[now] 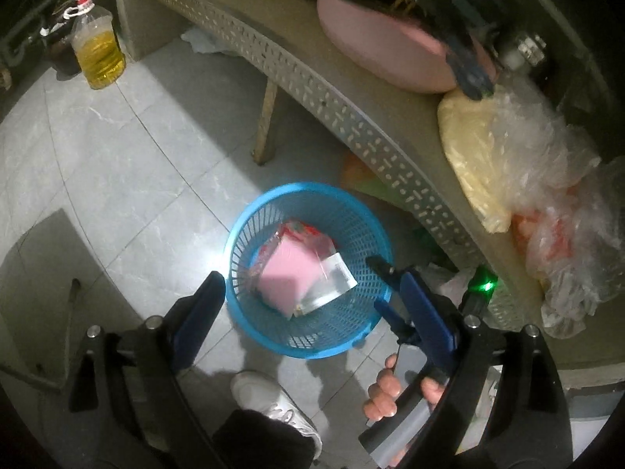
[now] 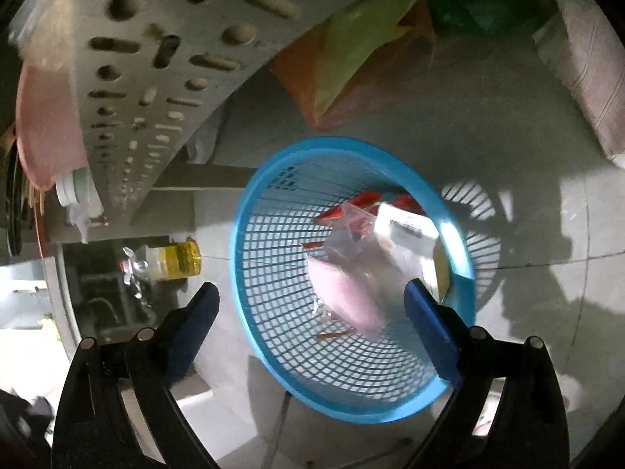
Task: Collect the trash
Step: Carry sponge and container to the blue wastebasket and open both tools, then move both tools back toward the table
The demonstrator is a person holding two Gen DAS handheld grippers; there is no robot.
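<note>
A: Your left gripper (image 1: 314,293): jaws wide apart, nothing between the pads. Directly below and ahead of it stands the blue basket (image 1: 273,346). The pink packet (image 1: 291,275) and clear wrappers (image 1: 336,279) lie inside, apart from both fingers.

B: And your right gripper (image 2: 312,299)?

A: Also spread wide and empty. Its right finger (image 2: 429,328) overlaps the basket's (image 2: 250,297) near rim; the left finger hangs outside, over bare floor. From here the packet (image 2: 347,297) lies between the fingers, lower down in the mesh.

B: Room to move?

A: Left of your left gripper, open tile floor (image 1: 117,156). Right of it, close by, the perforated table edge (image 1: 351,117) runs past the basket.

B: What does only one camera show?

A: The left view alone gives your right hand (image 1: 384,394) on its handle, a white shoe (image 1: 273,402), the loaded tabletop with a pink basin (image 1: 375,43) and plastic bags (image 1: 547,179), and beyond, the oil bottle (image 1: 97,51) upright. The right view alone shows coloured bags (image 2: 351,58) under the table.
</note>
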